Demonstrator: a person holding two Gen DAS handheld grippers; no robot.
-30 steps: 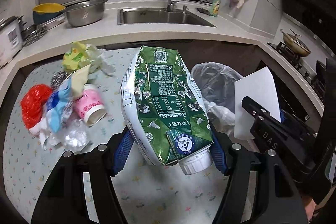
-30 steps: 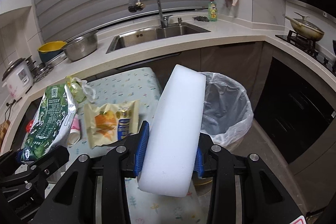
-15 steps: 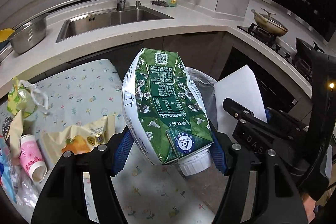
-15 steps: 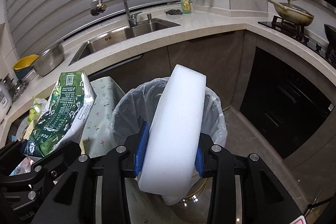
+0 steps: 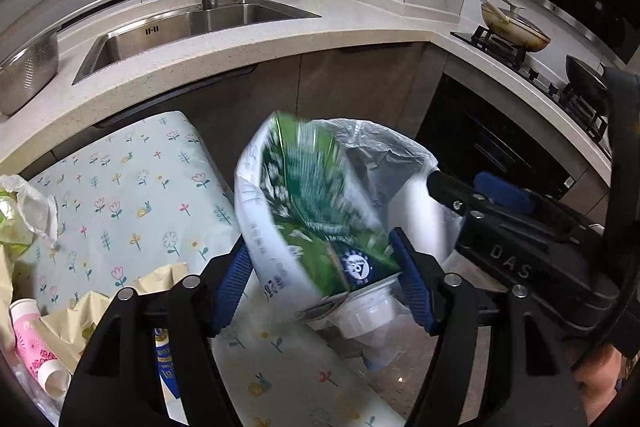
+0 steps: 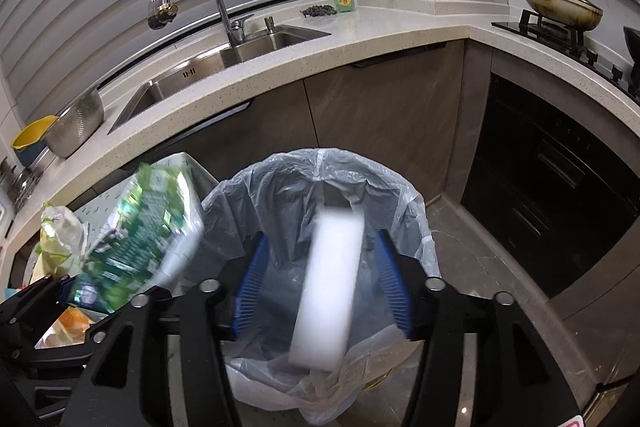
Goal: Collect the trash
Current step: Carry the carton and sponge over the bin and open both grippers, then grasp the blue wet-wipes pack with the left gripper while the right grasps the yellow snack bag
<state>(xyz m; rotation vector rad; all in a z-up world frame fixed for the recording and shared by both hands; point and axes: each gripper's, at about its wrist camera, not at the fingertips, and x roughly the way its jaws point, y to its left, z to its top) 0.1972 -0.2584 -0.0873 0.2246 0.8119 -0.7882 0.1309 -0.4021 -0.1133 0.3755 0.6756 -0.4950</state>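
Both tools over the bin [image 6: 416, 211], lined w/ a clear plastic bag, on the floor beside the bench [image 5: 132, 195] w/ flowered cover. Right tool [image 6: 322, 283]: jaws have just been opening; blue pads stand clear of the white foam block [image 6: 328, 287], which is blurred, upright betw. them, above the bin mouth, not gripped. Left tool [image 5: 320, 287]: jaws have just been opening too; green-and-white carton [image 5: 308, 211], cap end toward the camera, blurred and tilted betw. the pads at the bin's rim; grip appears released. On the bench: pink cup [image 5: 34, 351], yellow wrapper [image 5: 100, 311], crumpled bag [image 5: 28, 211].
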